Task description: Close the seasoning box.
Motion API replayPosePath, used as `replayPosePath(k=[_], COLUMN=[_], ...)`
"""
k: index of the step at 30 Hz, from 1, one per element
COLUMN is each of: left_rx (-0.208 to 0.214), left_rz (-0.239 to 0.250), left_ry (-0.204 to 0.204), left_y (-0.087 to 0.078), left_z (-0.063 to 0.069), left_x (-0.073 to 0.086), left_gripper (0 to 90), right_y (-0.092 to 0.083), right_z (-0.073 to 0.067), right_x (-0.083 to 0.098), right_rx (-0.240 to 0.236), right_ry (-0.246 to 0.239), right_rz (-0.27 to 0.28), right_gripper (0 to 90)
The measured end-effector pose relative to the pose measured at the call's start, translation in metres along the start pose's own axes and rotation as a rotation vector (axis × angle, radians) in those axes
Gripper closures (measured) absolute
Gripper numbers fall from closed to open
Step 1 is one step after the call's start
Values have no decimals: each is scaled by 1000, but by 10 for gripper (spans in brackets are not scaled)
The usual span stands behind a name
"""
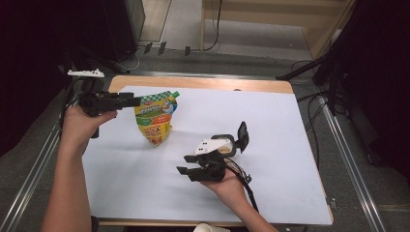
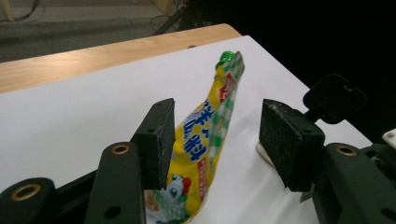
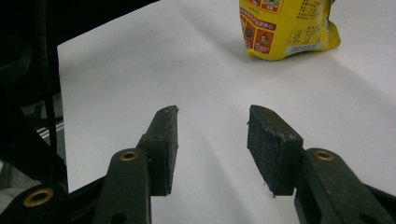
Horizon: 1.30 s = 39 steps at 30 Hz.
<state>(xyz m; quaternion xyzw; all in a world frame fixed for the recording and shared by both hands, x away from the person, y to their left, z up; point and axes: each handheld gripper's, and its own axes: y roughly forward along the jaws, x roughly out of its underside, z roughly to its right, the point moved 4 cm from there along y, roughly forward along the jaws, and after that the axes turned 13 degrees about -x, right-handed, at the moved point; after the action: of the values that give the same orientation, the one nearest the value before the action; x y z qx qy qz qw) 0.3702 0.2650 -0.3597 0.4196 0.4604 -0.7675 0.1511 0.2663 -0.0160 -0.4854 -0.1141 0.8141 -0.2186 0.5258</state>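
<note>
standing yellow pouch (image 1: pixel 155 117) on white table (image 1: pixel 270 121), green cap (image 2: pixel 226 56) on

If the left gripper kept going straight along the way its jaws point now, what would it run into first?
Most likely the yellow pouch: in the left gripper view it stands upright between the open jaws of the left gripper, close to one pad; whether it touches is unclear. Beyond it lies bare white table cover.

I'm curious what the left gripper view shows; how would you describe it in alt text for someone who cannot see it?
A yellow and green plastic pouch with a green cap stands upright on a white table sheet, seen edge-on between the two black jaws of the left gripper, which stand apart around it. Behind the right-hand jaw sits a black lidded container, and a wooden table edge runs beyond.
</note>
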Motion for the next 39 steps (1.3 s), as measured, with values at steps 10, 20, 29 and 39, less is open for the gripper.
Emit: replayPosePath(k=[10,20,29,39], left_rx=[-5,-56,-90,-111], left_rz=[18,5,-27,-62], left_ry=[-19,-28,-37,-15], left_y=[-14,-12,7,30], left_z=[-16,-38,-48,-53], left_x=[5,19,32,44], left_gripper=[455,439,420,418], right_y=[-9,-26,-49,-78], right_z=[2,0,3,9], right_x=[-2,-13,-22,-33], right_rx=[3,-1,20,65], right_ry=[23,11,36,54], right_rz=[-11,29,53,80], right_gripper=[561,611,649,693])
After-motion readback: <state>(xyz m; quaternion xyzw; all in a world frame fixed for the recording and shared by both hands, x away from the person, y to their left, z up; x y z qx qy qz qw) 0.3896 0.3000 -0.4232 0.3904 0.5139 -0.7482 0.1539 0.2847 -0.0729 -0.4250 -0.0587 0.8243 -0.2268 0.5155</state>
